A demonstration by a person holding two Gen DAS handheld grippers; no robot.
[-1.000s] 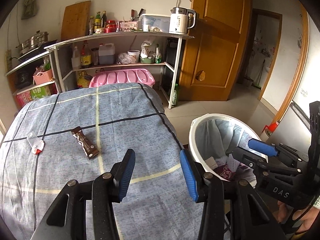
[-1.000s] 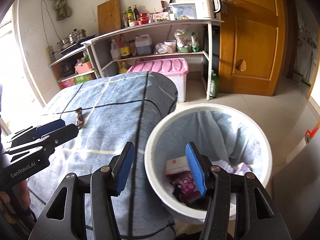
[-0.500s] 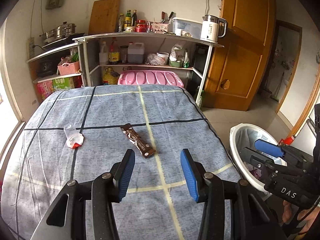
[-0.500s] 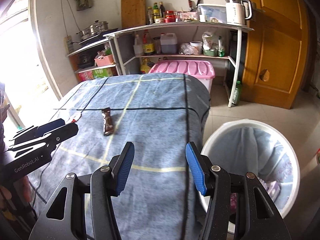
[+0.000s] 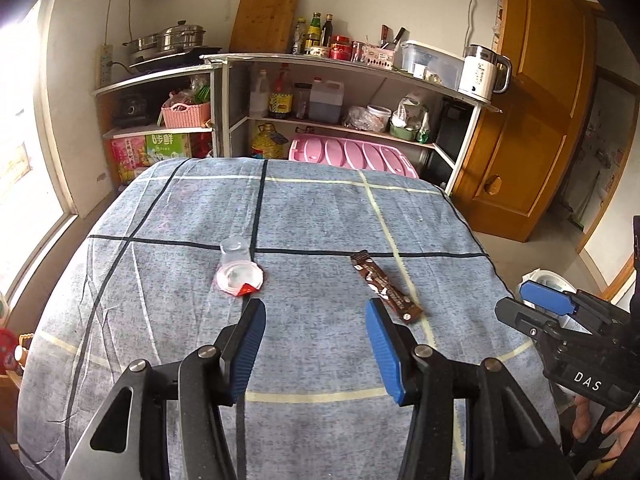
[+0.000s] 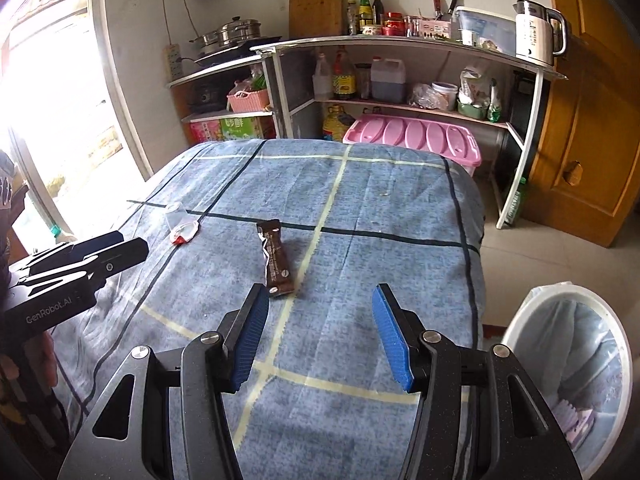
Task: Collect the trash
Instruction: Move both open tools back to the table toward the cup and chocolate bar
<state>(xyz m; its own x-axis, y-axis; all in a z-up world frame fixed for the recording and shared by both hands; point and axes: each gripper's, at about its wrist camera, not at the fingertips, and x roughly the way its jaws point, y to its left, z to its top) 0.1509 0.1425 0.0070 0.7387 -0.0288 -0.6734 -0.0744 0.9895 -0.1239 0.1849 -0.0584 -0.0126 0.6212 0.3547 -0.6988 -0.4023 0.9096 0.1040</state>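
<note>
The left tongs [image 5: 315, 322] hang low over the near half of the tabletop [image 5: 320, 216], spread wide with nothing between the blue pads [image 5: 249, 354]. Just past the left pad's tip, at about 11 o'clock, a small clear cup [image 5: 237, 270] lies on its side with its peeled red-and-white lid against it. At 1 o'clock, just beyond the right pad, a brown snack wrapper [image 5: 385, 287] lies flat on the blue checked cloth, running diagonally. The right tongs [image 6: 318, 322] are likewise held wide and empty above the cloth; in their view the wrapper [image 6: 275, 258] sits at 11 o'clock, its near end just beyond the left pad's tip, and the cup [image 6: 181, 227] lies farther off at 10 o'clock. Nothing stands between either pair and the two pieces. A white trash bin [image 6: 572, 364] with a pale liner stands on the floor at 4 o'clock, beside the tabletop's edge. Behind the tabletop, at 12 o'clock, stand a pink storage box [image 6: 412, 138] and metal shelves [image 6: 400, 46] crowded with bottles and a kettle.
</note>
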